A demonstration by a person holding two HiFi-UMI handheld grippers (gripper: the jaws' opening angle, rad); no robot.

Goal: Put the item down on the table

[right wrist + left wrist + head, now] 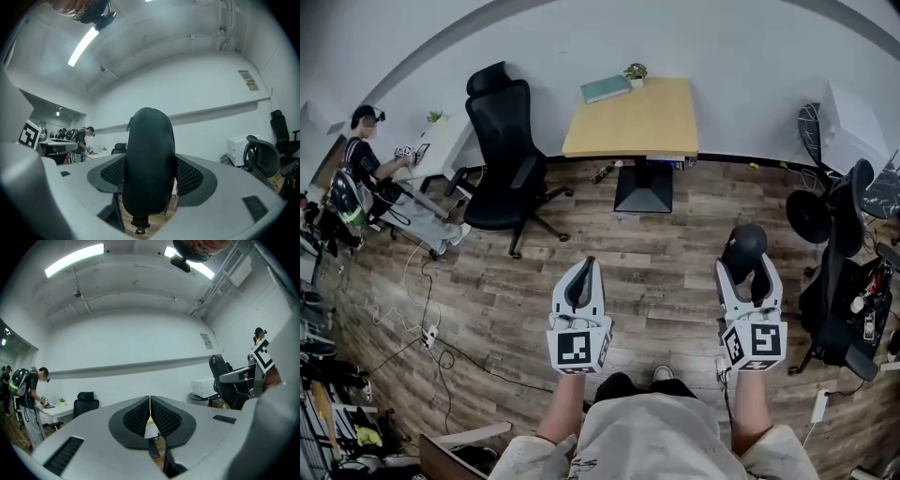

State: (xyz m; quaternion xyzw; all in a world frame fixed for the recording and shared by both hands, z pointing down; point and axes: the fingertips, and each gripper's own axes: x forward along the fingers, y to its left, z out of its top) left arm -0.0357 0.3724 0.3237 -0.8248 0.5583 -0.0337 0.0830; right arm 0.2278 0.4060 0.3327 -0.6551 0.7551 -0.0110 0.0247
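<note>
A black oval zip case (148, 161) stands upright between the pads of my right gripper (150, 176), which is shut on it. In the head view the case (742, 246) sticks out past the right gripper (747, 281), held over the wood floor. My left gripper (580, 284) hangs beside it at the same height. Its pads (140, 417) meet with nothing between them, so it is shut. The light wooden table (670, 131) stands ahead against the white wall, well beyond both grippers.
A teal book (606, 88) and a small potted plant (635, 72) sit at the table's far edge. A black office chair (503, 159) stands left of the table, more chairs (839, 253) at right. A person (358, 164) stands at a white desk far left. Cables (427, 333) trail over the floor.
</note>
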